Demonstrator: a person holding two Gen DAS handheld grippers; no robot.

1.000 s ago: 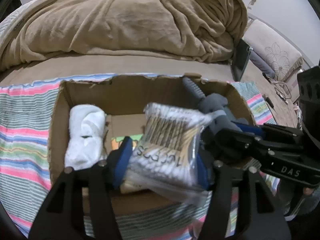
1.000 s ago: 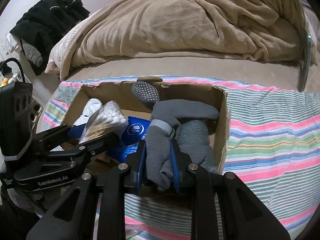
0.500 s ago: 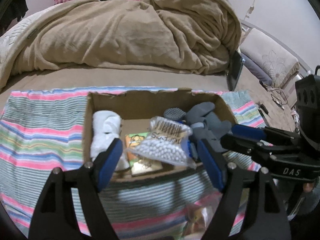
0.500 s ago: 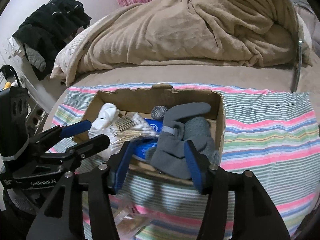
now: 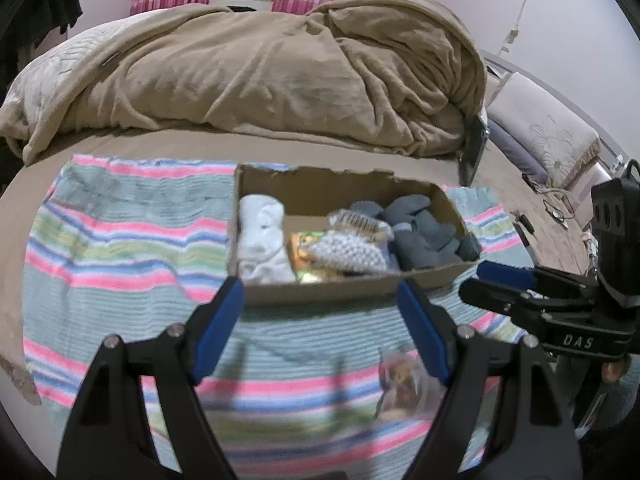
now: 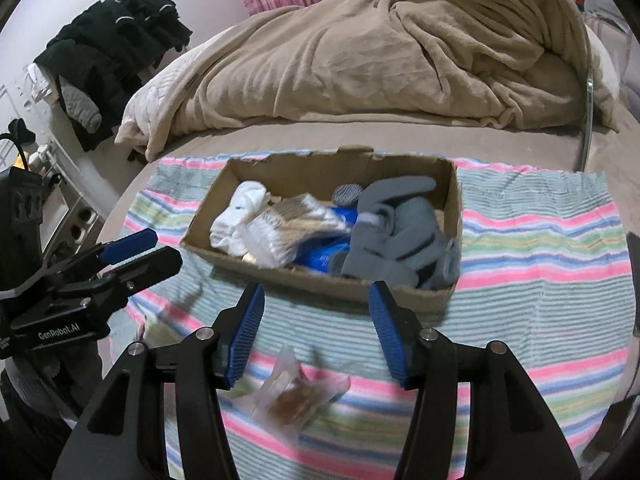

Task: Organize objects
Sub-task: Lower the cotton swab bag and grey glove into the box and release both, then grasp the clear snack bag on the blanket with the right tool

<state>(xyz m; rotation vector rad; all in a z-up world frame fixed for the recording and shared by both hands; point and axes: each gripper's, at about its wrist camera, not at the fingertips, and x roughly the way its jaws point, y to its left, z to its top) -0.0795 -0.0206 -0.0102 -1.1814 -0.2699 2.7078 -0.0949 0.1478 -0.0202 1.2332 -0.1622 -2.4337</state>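
Note:
A cardboard box (image 5: 320, 292) (image 6: 404, 296) sits on a striped towel (image 5: 120, 248) (image 6: 540, 240) on the bed. It holds white socks (image 5: 262, 236) (image 6: 236, 216), a clear bag of cotton swabs (image 5: 352, 248) (image 6: 292, 228), grey socks (image 5: 424, 232) (image 6: 396, 232) and a blue packet (image 6: 324, 252). My left gripper (image 5: 320, 308) is open and empty, held back in front of the box. My right gripper (image 6: 316, 308) is open and empty in front of the box. A clear snack bag (image 5: 404, 384) (image 6: 296, 396) lies on the towel below the grippers.
A rumpled tan blanket (image 5: 256, 72) (image 6: 380, 52) covers the bed behind the box. Dark clothes (image 6: 112, 48) hang at the far left. A phone (image 5: 474, 152) leans upright at the blanket's right edge. Pillows (image 5: 540, 132) lie at the right.
The left gripper let go of the swab bag and the right gripper let go of the grey socks, both in the box. Both opened and pulled back from the box.

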